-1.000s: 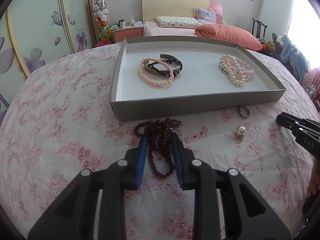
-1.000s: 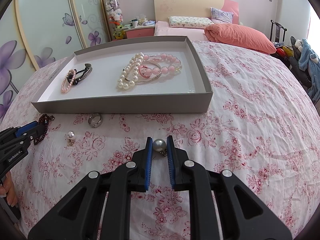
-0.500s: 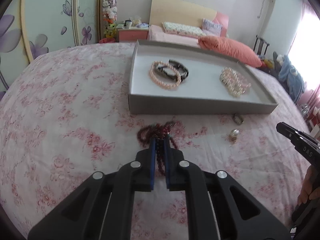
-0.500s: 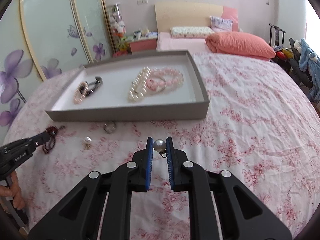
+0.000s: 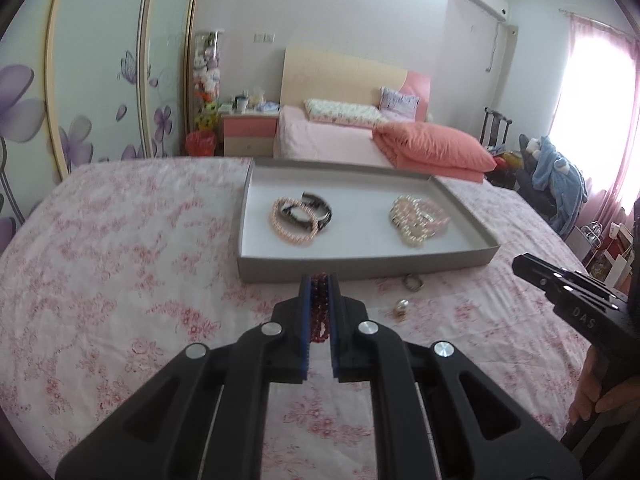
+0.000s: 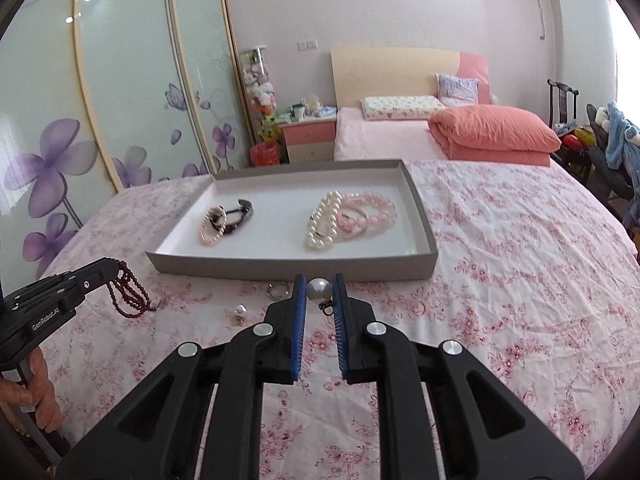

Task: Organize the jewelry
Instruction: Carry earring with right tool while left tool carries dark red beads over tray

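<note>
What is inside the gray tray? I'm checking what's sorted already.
In the tray: a peach pearl bracelet with dark bracelets, and white and pink bead bracelets. Anything beneath those overlapping piles is hidden.

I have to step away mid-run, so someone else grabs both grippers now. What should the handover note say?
Left hand-held gripper: shut on the dark red bead bracelet, lifted clear of the bedspread.
Right hand-held gripper: shut on a pearl earring, also lifted.
Done: pink pearl bracelet, black bracelet and white-and-pink bracelet pile lie in the grey tray.
Left: place both held pieces in the tray, then fetch the ring and second pearl earring lying before it.
</note>
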